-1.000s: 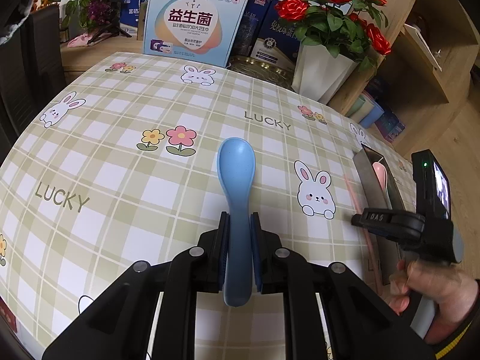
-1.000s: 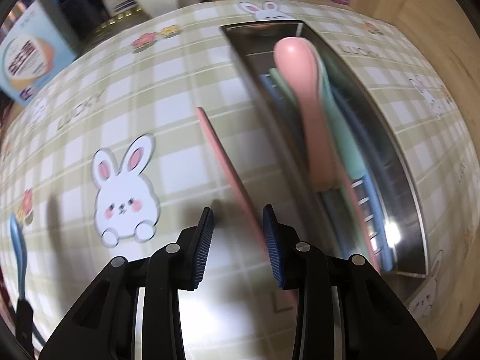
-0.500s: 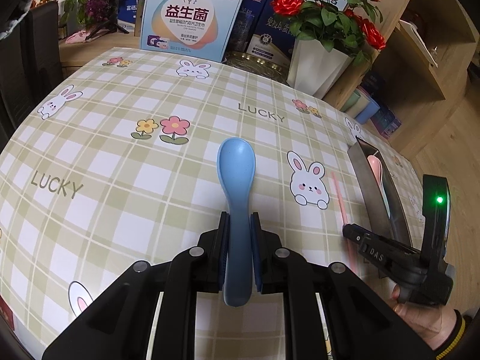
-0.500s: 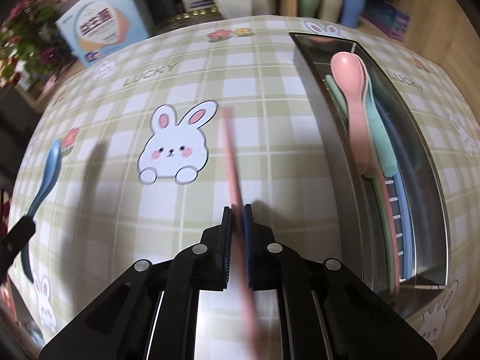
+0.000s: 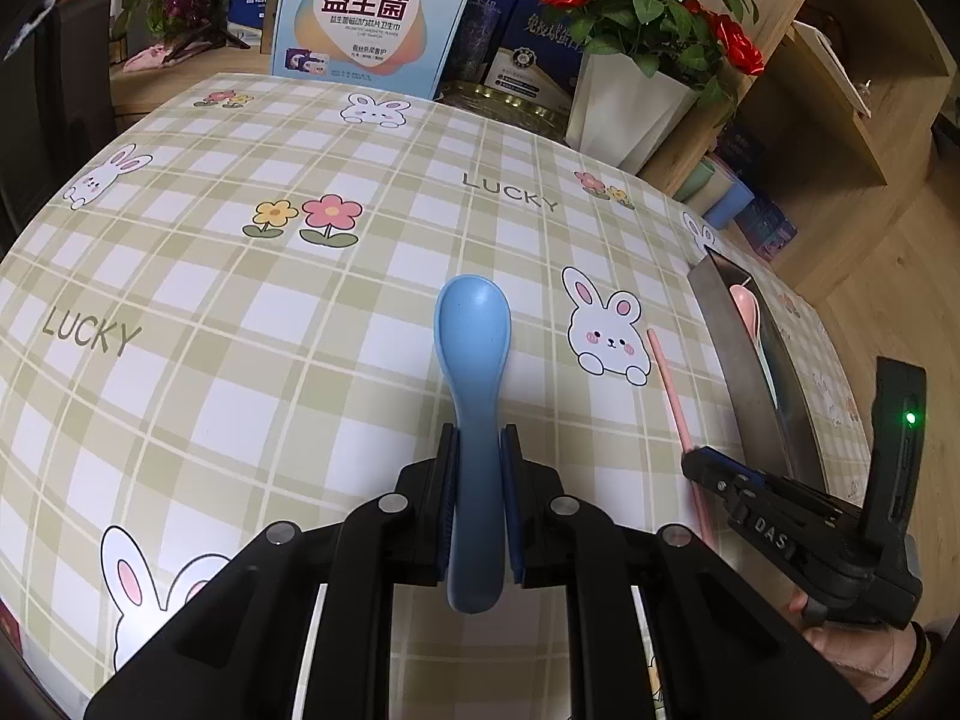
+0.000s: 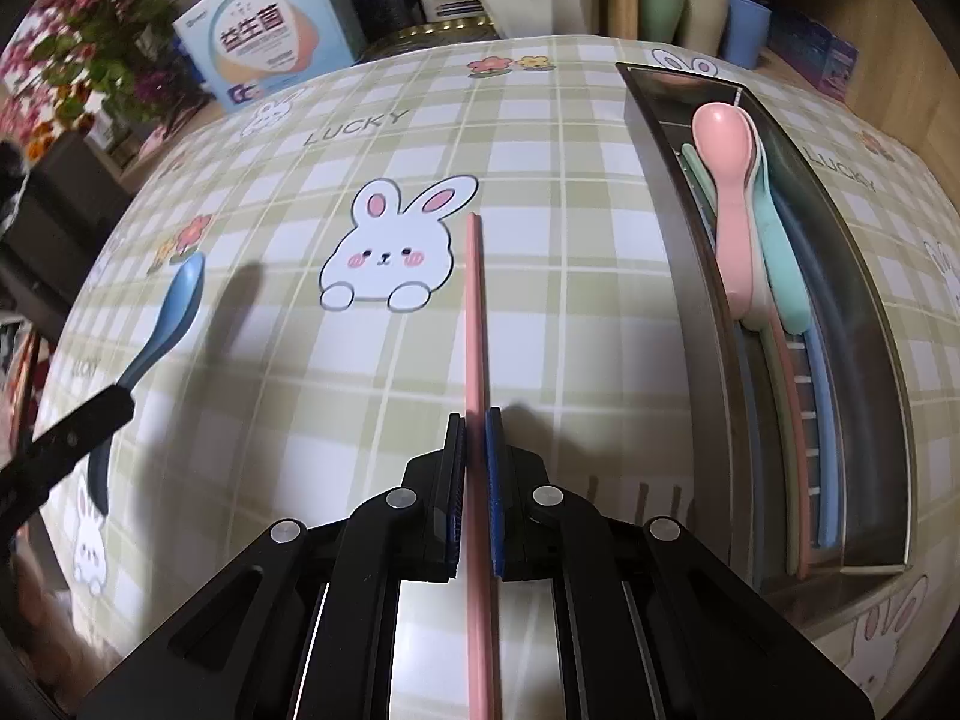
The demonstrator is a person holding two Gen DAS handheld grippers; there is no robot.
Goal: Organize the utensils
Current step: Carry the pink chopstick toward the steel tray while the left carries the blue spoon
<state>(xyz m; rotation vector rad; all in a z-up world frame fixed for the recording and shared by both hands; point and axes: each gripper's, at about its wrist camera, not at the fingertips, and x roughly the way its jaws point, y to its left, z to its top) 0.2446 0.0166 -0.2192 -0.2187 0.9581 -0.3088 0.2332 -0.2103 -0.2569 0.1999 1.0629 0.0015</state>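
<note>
My left gripper point(image 5: 480, 450) is shut on the handle of a blue spoon point(image 5: 474, 348), bowl pointing forward above the checked tablecloth; the spoon also shows in the right wrist view point(image 6: 165, 318). My right gripper point(image 6: 477, 438) is shut on a pink chopstick point(image 6: 475, 312), which runs forward beside the bunny print. In the left wrist view the right gripper point(image 5: 699, 462) holds the chopstick point(image 5: 669, 387) next to the metal tray point(image 5: 738, 360). The tray point(image 6: 678, 228) holds a pink spoon point(image 6: 726, 180), a mint spoon and several chopsticks.
At the table's far edge stand a blue-and-white box point(image 5: 372, 12), dark boxes, a white vase of red roses point(image 5: 630, 102) and pastel cups point(image 6: 696, 12). A wooden shelf point(image 5: 840, 90) is at the right.
My right gripper closed on the pink chopstick a second ago and now holds it lifted and steady. The left gripper keeps the blue spoon and has drawn back a little.
</note>
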